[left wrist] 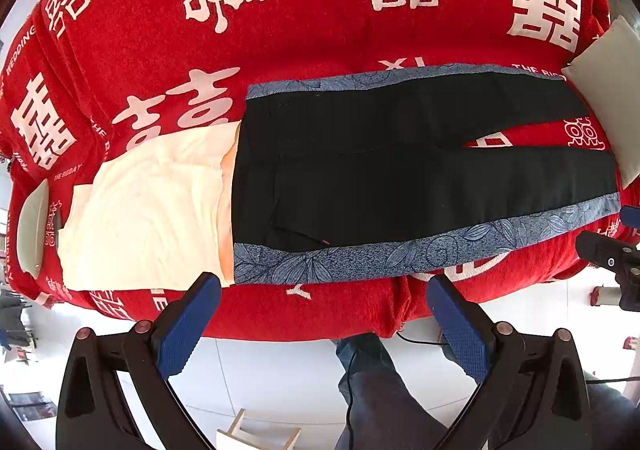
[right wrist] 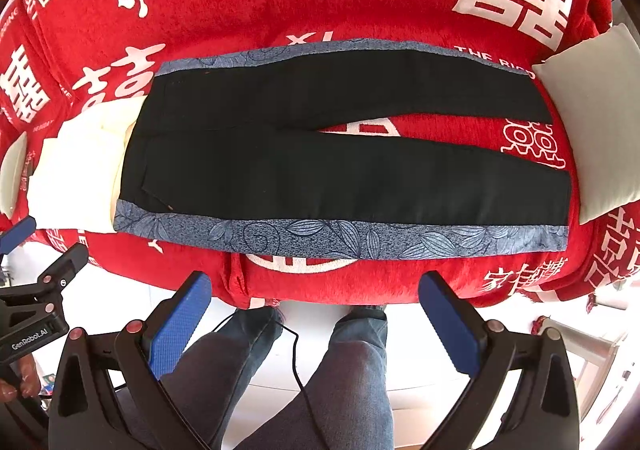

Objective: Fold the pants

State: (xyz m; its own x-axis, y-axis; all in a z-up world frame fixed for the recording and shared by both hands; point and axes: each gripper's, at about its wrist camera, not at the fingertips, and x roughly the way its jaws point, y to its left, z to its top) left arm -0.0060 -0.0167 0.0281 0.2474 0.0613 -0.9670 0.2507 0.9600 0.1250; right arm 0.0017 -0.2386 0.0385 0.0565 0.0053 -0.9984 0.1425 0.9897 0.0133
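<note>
Black pants [left wrist: 400,170] with blue leaf-patterned side stripes lie flat on a red bed cover [left wrist: 280,30], waistband to the left, legs to the right and slightly parted. They also show in the right wrist view [right wrist: 320,162]. My left gripper [left wrist: 324,286] is open and empty, held off the bed's near edge below the waist end. My right gripper [right wrist: 316,282] is open and empty, off the near edge below the middle of the near leg. The other gripper shows at each view's side edge.
A cream folded garment [left wrist: 148,210] lies left of the waistband, partly under it. A white pillow [right wrist: 592,122] sits at the leg ends on the right. A pale flat object [left wrist: 34,226] lies at the far left. The person's legs [right wrist: 340,370] and a cable are below.
</note>
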